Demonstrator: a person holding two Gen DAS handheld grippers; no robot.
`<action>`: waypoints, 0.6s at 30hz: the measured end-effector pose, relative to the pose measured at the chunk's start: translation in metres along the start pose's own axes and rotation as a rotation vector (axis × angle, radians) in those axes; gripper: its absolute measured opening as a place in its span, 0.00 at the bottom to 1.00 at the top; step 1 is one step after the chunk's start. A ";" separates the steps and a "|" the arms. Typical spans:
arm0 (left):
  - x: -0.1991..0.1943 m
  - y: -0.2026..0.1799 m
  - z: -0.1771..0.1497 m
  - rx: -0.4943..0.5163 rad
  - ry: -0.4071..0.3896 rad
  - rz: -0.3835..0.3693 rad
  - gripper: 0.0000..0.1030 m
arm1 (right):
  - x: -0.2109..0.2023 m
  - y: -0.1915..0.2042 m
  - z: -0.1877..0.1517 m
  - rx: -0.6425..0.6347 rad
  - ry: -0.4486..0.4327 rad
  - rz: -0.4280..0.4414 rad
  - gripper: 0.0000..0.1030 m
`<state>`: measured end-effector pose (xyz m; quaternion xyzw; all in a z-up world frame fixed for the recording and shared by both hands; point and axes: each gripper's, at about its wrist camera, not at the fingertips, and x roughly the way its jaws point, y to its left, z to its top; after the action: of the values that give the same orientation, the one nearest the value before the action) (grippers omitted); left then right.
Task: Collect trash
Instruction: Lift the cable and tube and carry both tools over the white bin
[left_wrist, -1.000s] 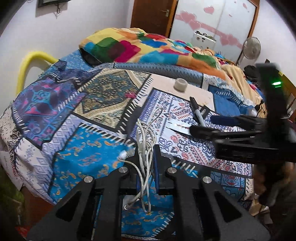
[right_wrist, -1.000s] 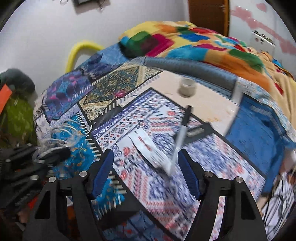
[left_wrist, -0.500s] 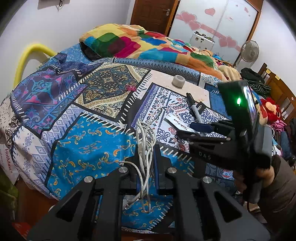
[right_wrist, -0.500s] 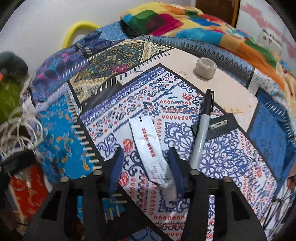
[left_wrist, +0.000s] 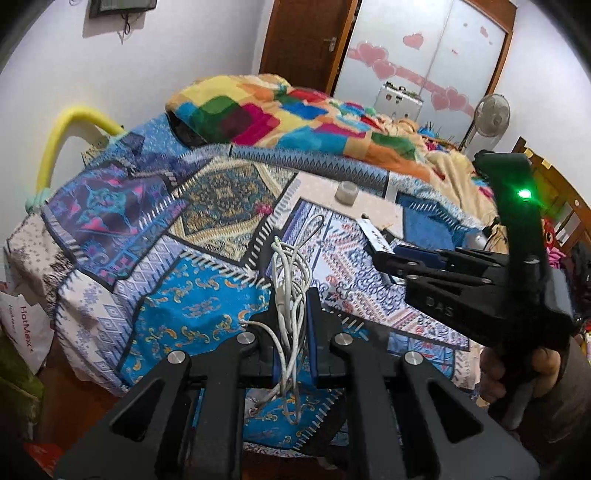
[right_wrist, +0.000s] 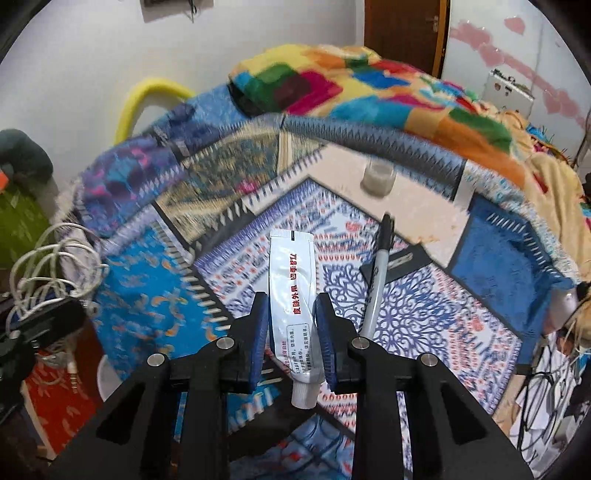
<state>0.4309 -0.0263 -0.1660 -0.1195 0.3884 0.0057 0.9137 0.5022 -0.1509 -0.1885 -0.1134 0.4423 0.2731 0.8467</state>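
Item one: white tube (right_wrist: 293, 306), flattened and crimped at its far end, with red and dark printed lettering down its face and a white screw cap at the near end. It sits lengthwise between the blue pads of the right gripper (right_wrist: 291, 321), whose jaws have just been closing and now pinch it by the sides, above the patterned bedspread (right_wrist: 424, 325); in the left wrist view its crimped end juts out past the fingers.

Item two: tangle of thin white cable (left_wrist: 291, 291), looped several times, loose ends hanging below. The left gripper (left_wrist: 293, 317) is clamped tight on the bundle, over the blue corner of the bedspread.

Lying on the bedspread: black-capped marker (right_wrist: 376, 280) just right of the tube; small grey tape roll (right_wrist: 377, 179) farther back.
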 end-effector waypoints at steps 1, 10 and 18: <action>-0.008 -0.001 0.002 0.002 -0.012 0.002 0.10 | -0.010 0.003 0.001 0.000 -0.015 -0.002 0.23; -0.087 0.003 -0.001 0.010 -0.106 0.029 0.10 | -0.101 0.040 0.006 0.009 -0.152 0.000 0.23; -0.159 0.024 -0.017 0.005 -0.178 0.075 0.10 | -0.168 0.088 -0.003 -0.020 -0.244 0.038 0.23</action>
<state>0.3056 0.0062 -0.0689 -0.1014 0.3101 0.0496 0.9440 0.3735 -0.1407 -0.0496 -0.0793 0.3354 0.3053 0.8877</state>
